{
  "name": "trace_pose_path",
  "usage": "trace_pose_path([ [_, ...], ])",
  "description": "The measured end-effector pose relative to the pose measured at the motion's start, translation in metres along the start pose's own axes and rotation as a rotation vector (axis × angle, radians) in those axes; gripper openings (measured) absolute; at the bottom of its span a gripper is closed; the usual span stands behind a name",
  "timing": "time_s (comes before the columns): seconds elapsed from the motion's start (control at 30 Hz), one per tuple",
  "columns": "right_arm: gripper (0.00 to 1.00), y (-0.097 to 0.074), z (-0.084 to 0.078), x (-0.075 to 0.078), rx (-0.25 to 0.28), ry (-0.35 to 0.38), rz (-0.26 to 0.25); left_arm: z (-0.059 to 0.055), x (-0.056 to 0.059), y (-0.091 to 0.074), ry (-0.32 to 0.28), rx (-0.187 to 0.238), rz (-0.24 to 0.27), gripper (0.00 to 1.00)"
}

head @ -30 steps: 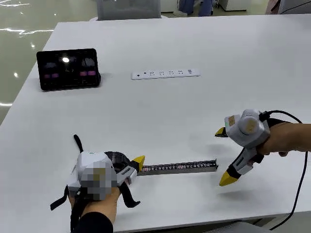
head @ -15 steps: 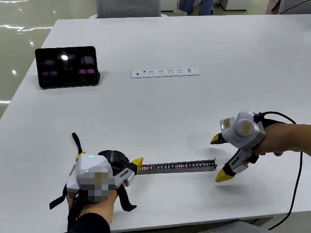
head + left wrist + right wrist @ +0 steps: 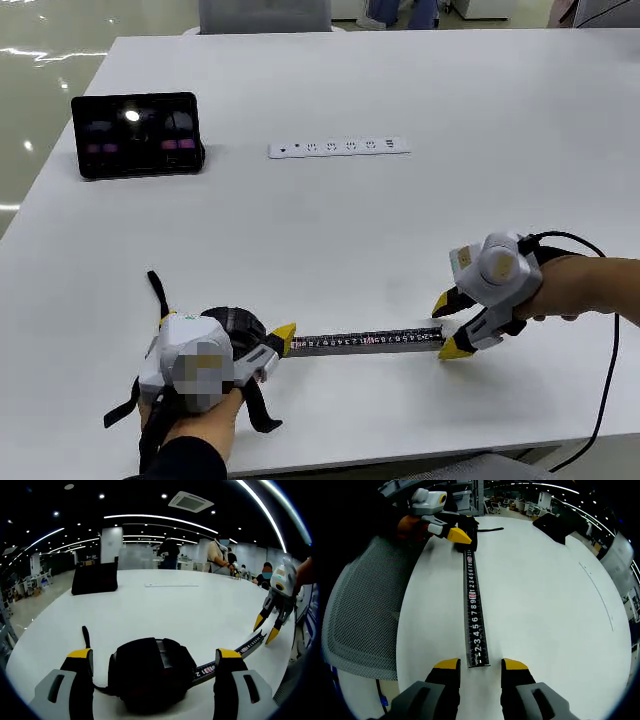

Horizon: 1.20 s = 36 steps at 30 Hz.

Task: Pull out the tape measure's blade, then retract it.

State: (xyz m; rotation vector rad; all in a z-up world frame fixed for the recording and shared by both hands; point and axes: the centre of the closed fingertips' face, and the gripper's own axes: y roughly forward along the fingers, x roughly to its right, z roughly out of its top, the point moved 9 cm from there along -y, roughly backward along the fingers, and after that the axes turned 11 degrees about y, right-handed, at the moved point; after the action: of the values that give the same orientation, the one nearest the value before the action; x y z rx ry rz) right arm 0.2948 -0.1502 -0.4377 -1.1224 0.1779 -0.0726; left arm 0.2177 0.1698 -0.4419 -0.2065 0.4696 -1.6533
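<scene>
The black tape measure case (image 3: 150, 675) is being flanked by the left gripper (image 3: 154, 655) near the front left of the white table (image 3: 420, 220). That gripper's jaws are being held apart, with a slight gap showing on each side of the case. The blade (image 3: 472, 605), drawn out flat along the tabletop, is being straddled at its free end by the right gripper (image 3: 481, 666), whose yellow-tipped jaws are being held spread on either side of it, not pressed on it.

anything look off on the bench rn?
Nothing stands out. The black numbered blade lies flat and straight on the white table, running from the black tape measure case between the jaws of the left gripper to the open right gripper at its tip.
</scene>
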Motion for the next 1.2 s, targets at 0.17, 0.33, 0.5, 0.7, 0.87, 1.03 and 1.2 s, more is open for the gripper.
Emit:
trace_pose_path([
  [0.17,0.19,0.002,0.001,0.002,-0.004,-0.014,-0.024,0.000,0.000,0.000,-0.001,0.006,0.001,0.98],
  [0.33,0.13,0.005,0.002,-0.001,-0.011,-0.040,-0.017,0.001,0.000,0.001,0.001,0.011,0.002,0.98],
  [0.5,0.12,0.005,0.003,0.000,-0.023,-0.056,-0.012,0.001,-0.001,0.001,-0.001,0.013,0.008,0.96],
  [0.7,0.11,0.006,0.008,0.003,-0.056,-0.024,0.001,0.000,-0.005,0.001,-0.051,0.004,0.018,0.92],
  [0.87,0.11,0.006,0.009,0.003,-0.077,-0.012,-0.008,-0.002,-0.006,0.001,-0.059,-0.017,0.028,0.83],
  [1.03,0.11,0.006,0.007,0.003,-0.057,0.016,-0.010,-0.003,-0.004,0.001,-0.061,-0.033,0.010,0.68],
  [1.2,0.11,0.006,0.007,0.003,-0.053,0.020,-0.012,-0.003,-0.004,0.000,-0.058,-0.033,0.007,0.66],
])
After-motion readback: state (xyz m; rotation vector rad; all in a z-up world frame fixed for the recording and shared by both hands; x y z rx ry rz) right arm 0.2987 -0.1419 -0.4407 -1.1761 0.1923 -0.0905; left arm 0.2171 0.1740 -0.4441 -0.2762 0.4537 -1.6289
